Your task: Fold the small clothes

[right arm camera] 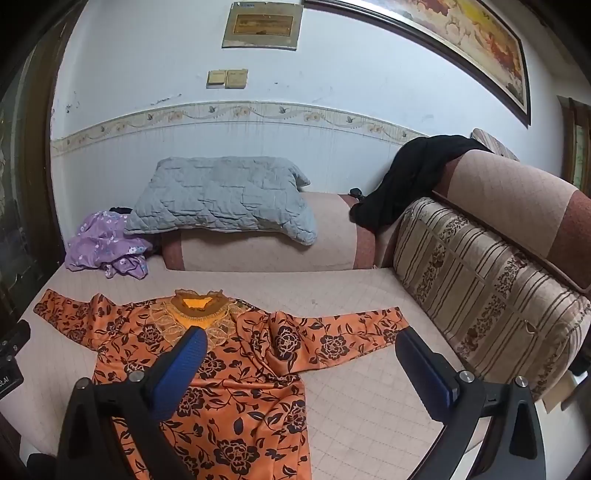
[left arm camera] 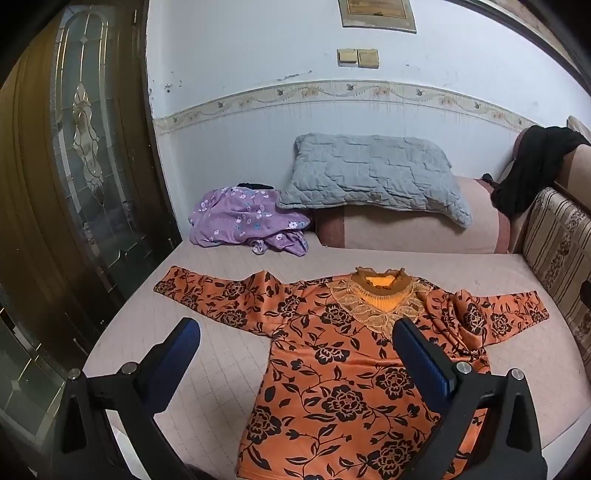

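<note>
Orange top [left arm camera: 332, 369], black floral print, lace collar: lay flat and face up on the sofa seat [left arm camera: 229, 266], collar toward the back wall, both sleeves spread outward, hem toward the front edge. Some bunching showed at the shoulder on the backrest side; that sleeve reached toward the striped cushion [right arm camera: 491, 288].

Left gripper [left arm camera: 295, 350]: jaws spread wide, nothing between them. It hovered above the top, over the half nearer the door [left arm camera: 74, 166]. One blue pad sat over bare seat, the other over the chest below the collar.

Right gripper [right arm camera: 299, 354]: jaws likewise spread wide, holding nothing. It hovered over the half of the top [right arm camera: 229, 369] nearer the backrest, one pad over the collar area, the other beyond the sleeve, over bare seat.

Purple cloth [left arm camera: 247, 221], white flower print: crumpled at the seat's back corner beside the door, touching the grey pillow [left arm camera: 373, 173].

Grey pillow: quilted, resting on the bolster [left arm camera: 413, 229] along the back wall.

Black garment [right arm camera: 410, 177]: draped over the backrest's top at the far corner.

Wall: two switches [left arm camera: 358, 58], a small framed picture [right arm camera: 262, 25], and a large painting [right arm camera: 472, 40].
</note>
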Demonstrator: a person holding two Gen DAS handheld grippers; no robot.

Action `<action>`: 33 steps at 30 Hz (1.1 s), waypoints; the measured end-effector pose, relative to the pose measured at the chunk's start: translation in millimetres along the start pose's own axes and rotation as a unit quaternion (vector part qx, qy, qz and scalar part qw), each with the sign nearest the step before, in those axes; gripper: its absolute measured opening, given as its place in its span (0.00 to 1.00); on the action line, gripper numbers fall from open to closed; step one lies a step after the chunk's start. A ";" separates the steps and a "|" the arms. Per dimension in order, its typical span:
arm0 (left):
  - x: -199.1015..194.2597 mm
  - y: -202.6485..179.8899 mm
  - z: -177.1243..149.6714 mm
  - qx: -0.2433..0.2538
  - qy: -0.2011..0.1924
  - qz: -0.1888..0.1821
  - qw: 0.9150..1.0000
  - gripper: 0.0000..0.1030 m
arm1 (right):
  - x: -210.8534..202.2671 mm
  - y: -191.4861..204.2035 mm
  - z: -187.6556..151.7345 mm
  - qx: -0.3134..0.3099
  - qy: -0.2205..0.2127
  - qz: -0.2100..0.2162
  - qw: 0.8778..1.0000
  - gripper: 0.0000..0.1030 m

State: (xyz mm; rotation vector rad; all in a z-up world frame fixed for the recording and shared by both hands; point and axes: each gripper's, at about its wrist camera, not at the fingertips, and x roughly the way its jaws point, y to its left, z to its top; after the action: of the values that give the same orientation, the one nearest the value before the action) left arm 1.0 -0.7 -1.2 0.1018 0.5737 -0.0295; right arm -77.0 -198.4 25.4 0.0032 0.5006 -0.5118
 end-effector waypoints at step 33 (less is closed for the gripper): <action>231.3 -33.6 -88.3 0.047 0.239 0.024 0.970 1.00 | 214.3 -66.8 -49.7 0.076 0.135 0.052 0.987 1.00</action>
State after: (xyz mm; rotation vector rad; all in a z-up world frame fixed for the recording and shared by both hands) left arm 145.6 -24.8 -203.5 0.2183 1.0528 0.0150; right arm 30.6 -350.9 -108.9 0.2469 0.7204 -0.4487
